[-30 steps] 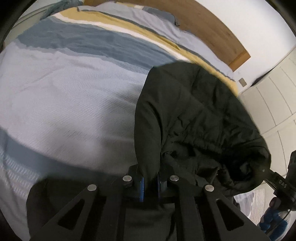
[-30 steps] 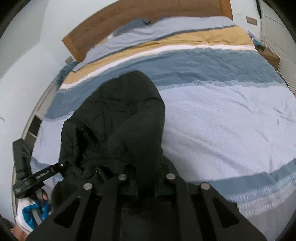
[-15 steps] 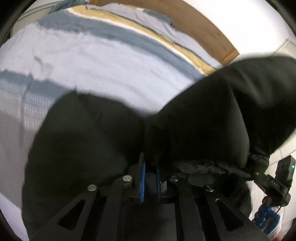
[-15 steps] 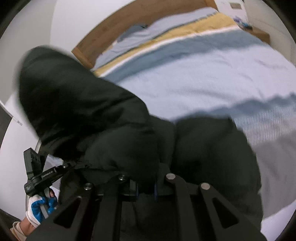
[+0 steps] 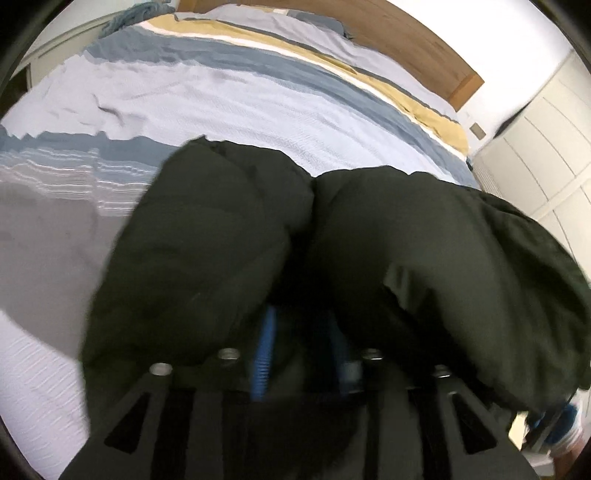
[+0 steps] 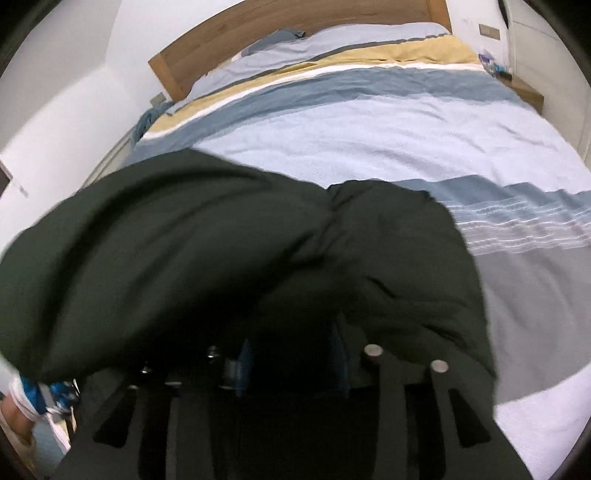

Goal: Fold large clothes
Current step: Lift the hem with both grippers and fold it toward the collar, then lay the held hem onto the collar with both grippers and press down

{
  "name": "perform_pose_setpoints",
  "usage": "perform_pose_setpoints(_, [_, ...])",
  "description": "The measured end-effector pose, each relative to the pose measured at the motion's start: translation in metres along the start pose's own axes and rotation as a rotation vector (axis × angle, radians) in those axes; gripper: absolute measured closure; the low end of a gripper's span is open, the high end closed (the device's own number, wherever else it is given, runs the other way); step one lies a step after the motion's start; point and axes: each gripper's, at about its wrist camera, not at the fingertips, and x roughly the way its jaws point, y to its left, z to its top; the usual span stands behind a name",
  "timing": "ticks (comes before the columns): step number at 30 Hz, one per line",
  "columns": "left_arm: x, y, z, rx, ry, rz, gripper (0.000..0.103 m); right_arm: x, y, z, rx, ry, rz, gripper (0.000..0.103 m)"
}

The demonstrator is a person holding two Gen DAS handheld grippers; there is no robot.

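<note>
A large black padded jacket [image 5: 388, 236] bulges over the near end of the bed and covers the front of both grippers. It also fills the lower left of the right wrist view [image 6: 166, 251]. My left gripper [image 5: 301, 347] shows its blue pads [image 5: 264, 354] spread apart, with dark jacket fabric between and over them. My right gripper [image 6: 291, 362] also stands with its pads apart under the jacket; the pads are mostly hidden in shadow.
The bed [image 5: 229, 96] has a striped cover in pale blue, grey-blue, yellow and white, with a wooden headboard [image 6: 295, 33]. White wardrobe doors [image 5: 539, 147] stand beside it. A gloved hand [image 6: 40, 398] shows at the lower left of the right wrist view.
The jacket was lifted and flipped over, and now lies bunched low on the bed. Both sets of jaws have gone from pinching the fabric to standing apart.
</note>
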Motion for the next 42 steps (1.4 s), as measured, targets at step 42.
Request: perform_pose_setpoints(42, [0.081, -0.095, -0.017, 0.266, 0.089, 0.164, 0.034, 0.074, 0.063, -0.03, -0.351, 0.198, -0.108, 0.043])
